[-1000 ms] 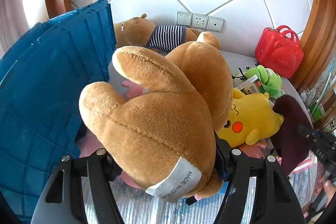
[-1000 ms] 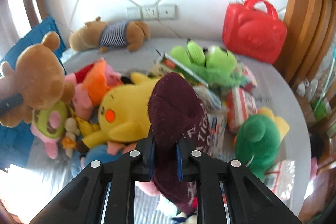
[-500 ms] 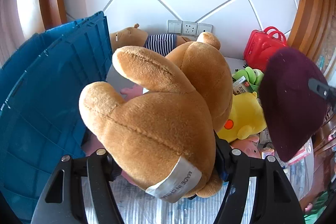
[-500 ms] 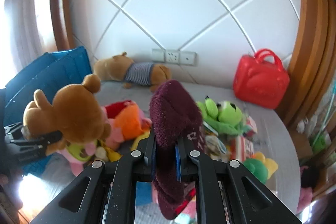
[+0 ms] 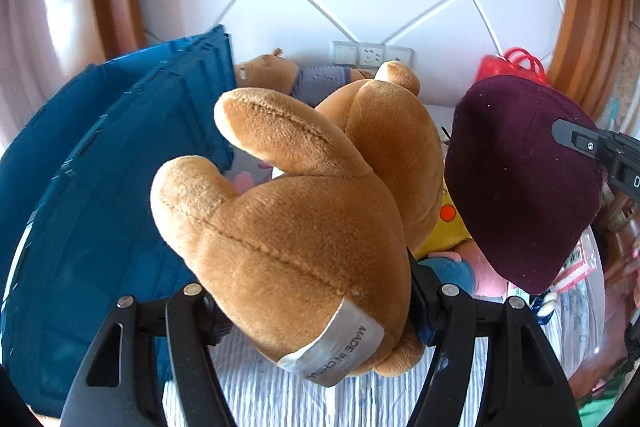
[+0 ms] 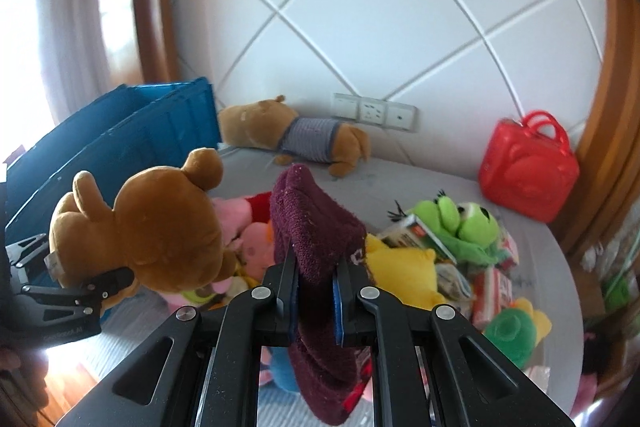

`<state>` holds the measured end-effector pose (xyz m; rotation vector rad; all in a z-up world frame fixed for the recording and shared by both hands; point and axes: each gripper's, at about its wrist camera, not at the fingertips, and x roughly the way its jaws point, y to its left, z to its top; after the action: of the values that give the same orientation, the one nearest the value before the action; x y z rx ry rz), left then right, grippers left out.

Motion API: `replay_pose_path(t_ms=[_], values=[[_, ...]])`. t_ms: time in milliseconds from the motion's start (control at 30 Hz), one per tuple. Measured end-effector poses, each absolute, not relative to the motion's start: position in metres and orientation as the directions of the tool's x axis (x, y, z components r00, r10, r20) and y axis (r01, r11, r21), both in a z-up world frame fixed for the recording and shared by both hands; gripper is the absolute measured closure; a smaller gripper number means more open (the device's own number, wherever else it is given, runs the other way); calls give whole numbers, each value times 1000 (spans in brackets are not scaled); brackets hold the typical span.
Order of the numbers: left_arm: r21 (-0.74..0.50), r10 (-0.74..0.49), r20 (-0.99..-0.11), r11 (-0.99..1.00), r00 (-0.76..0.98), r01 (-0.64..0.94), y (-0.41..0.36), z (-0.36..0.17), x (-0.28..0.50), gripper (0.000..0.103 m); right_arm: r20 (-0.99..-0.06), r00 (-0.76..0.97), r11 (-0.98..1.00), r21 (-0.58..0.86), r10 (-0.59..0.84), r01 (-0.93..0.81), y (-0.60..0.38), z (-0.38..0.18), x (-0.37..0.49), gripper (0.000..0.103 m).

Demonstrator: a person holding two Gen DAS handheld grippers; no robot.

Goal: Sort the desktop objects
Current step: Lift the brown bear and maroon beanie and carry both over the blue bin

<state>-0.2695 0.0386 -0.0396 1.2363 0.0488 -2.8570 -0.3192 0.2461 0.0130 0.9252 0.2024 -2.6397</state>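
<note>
Left to right: the blue crate (image 6: 120, 135) is standing at the table's left edge. The left gripper (image 5: 312, 307), jaws clamped on the brown bear (image 5: 304, 195), is holding it aloft just beside the crate, nearer than the right gripper (image 6: 314, 279), which is gripping the maroon cap (image 6: 316, 231) above the toy pile (image 6: 440, 255).

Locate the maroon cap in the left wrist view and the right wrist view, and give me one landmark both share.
Left wrist view: the maroon cap hangs at the right, beside the brown bear, with the right gripper reaching in from the right edge.
Right wrist view: the cap sits bottom centre, clamped between the right gripper's jaws.
Shared landmark: the wall sockets above the striped-shirt plush.
</note>
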Motion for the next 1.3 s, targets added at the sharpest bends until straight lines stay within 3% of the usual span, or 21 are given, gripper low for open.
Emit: replay_pose_path(t_ms=[433,767,1100,1300], values=[[-22,-132,-690,-979,-712,203,-12,19,-222,37,-570,-709,-831,-79,-416,551,167,70,-291,91],[13,-284,-621,-936,-731,352,-120,83,-191,36,-483,-682,-738,-102,-549,667,55,130,-279,91],[56,-387,-582,-896,-715,440,-256,113,-176,36,-485,-626,-703,-32,-611,711,-78,124,-284,91],[73,-371,-646,-900,-667,430,-319,87,-188,36,-484,-590,-679,11,-646,734,-157,118,-288,91]])
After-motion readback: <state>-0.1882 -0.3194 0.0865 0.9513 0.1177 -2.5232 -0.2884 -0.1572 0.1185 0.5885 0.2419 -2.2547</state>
